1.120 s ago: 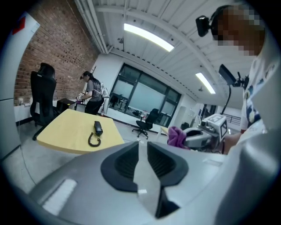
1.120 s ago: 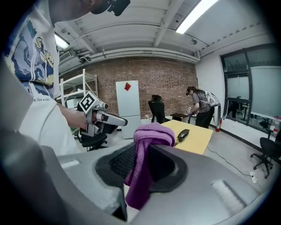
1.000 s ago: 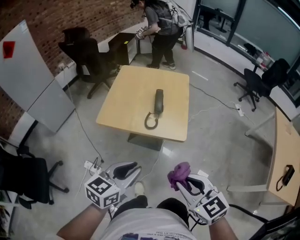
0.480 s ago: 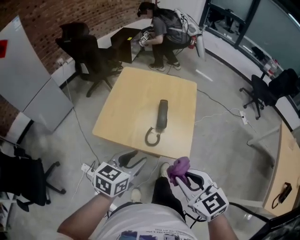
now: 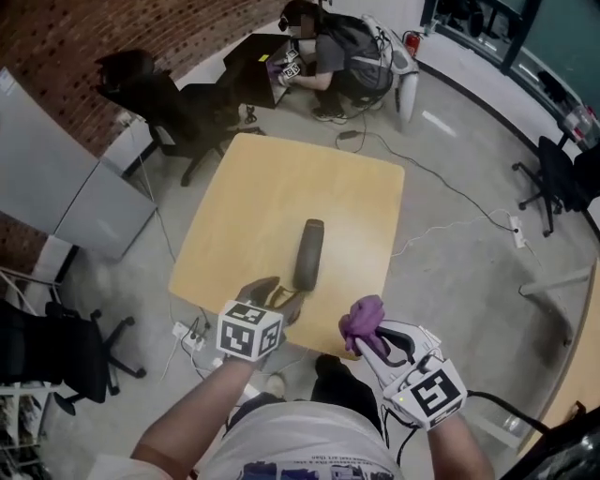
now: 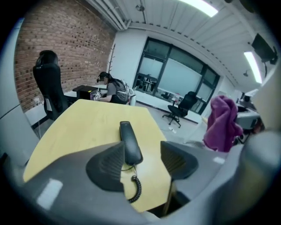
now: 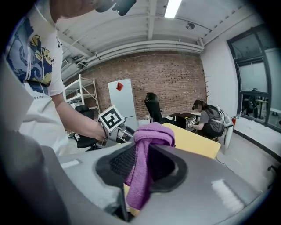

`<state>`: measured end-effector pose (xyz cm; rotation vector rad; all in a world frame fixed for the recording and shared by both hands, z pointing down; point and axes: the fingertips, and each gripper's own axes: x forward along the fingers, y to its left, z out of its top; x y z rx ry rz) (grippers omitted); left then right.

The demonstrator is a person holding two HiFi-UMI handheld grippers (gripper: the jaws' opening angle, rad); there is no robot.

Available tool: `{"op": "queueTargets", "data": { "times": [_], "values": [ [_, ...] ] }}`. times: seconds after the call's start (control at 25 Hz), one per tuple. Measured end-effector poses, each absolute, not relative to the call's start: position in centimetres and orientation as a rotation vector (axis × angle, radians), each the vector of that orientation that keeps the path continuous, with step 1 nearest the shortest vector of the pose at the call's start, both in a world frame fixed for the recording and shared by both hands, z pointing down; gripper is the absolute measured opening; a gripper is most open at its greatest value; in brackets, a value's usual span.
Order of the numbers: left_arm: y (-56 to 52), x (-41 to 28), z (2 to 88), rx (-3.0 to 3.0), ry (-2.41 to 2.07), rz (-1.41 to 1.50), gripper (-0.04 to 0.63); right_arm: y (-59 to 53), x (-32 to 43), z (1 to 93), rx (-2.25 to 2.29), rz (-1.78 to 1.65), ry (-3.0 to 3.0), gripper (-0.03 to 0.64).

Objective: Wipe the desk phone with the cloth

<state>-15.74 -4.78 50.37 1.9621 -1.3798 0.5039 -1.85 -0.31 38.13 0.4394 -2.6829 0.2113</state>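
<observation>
A grey concrete floor [image 5: 450, 253] is spreading under a red brick wall [image 5: 94, 28], with a pale flat panel [image 5: 84, 192] leaning beside it. A square table [image 5: 244, 206] with a smooth light-wood top is standing in the middle. Black office chairs [image 5: 155, 94] are crowding its far left corner, and another chair [image 5: 562, 173] is sitting well apart at the right. A person [image 5: 342, 52] is crouching at a dark desk beyond the table. A thin cable [image 5: 459, 197] is snaking over the floor to the right, and a white power strip [image 5: 187, 336] is lying near the table's near corner.

The desk phone [image 5: 308, 254], a slim dark glossy handset, is lying lengthwise on the table near its front edge, its coiled cord [image 6: 137, 189] curling off the near end.

The left gripper [image 5: 275, 295] is hanging over that near edge. Its ribbed grey jaws have just been opening and are standing apart, the handset showing in the gap with neither pad pressing on it. The right gripper [image 5: 380, 342] is hanging just off the table's front, its jaws clamped on the fuzzy purple cloth [image 7: 147, 149], which is bunching above them.
</observation>
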Motion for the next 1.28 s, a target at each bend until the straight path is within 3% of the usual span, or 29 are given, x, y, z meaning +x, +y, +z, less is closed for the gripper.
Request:
{"op": "queueTargets", "data": {
  "times": [0.4, 0.76, 0.96, 1.28],
  "values": [
    [-11.3, -16.2, 57.1, 1.765, -1.426, 0.716, 0.341, -5.9, 0.3, 40.5, 0.392, 0.33, -2.692, 0.094],
    [-13.3, -16.9, 59.5, 1.713, -1.415, 0.819, 0.348, -8.2, 1.8, 41.5, 0.454, 0.396, -2.663, 0.094],
    [-13.1, -17.0, 61.5, 1.636, -1.388, 0.885, 0.387, -8.4, 1.5, 41.3, 0.484, 0.415, -2.663, 0.094],
    [-12.8, -17.2, 64.0, 1.539, -1.377, 0.905, 0.376, -8.6, 1.3, 41.3, 0.494, 0.444, -2.657, 0.094]
  ]
}}
